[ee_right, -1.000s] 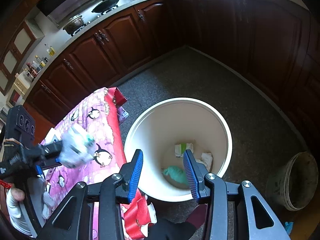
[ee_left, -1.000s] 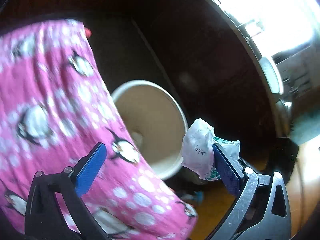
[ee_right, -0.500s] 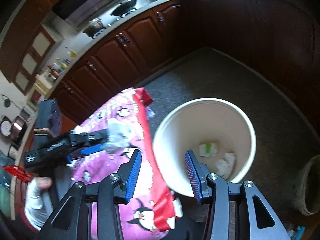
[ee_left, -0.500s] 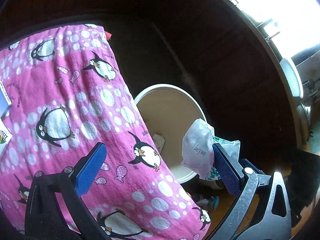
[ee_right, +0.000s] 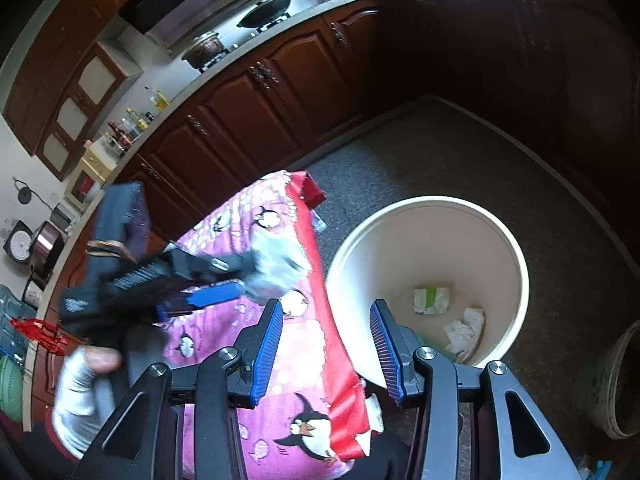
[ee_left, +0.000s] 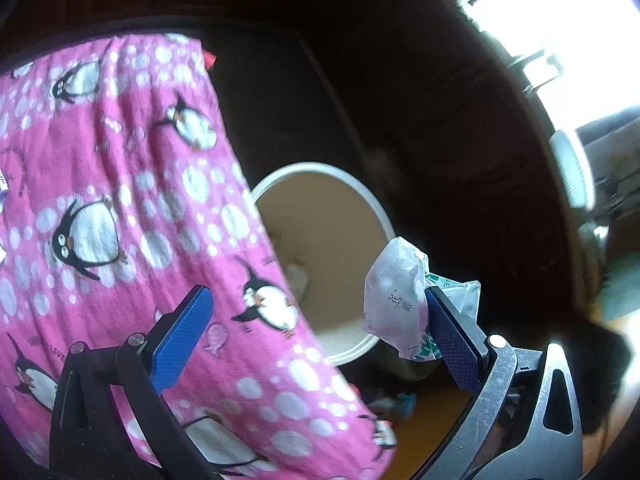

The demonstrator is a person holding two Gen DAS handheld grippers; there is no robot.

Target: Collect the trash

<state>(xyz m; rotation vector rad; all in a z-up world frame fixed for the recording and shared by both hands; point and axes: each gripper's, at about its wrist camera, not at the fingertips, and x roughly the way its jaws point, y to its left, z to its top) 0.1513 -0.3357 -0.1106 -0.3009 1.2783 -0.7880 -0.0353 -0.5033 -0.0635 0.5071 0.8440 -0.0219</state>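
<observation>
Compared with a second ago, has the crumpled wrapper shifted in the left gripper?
No; the wrapper clings to the same finger pad as before.

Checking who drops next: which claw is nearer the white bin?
Right. The right claw hangs empty at the white bin's rim; the left claw, with a crumpled wrapper, is over the pink cloth.

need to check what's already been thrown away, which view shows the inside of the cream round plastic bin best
The right wrist view. It looks down into the cream round plastic bin, showing crumpled paper and a green-and-white wrapper on its floor. In the left wrist view the pink penguin cloth hides part of the bin, and its contents are blurred.
</observation>
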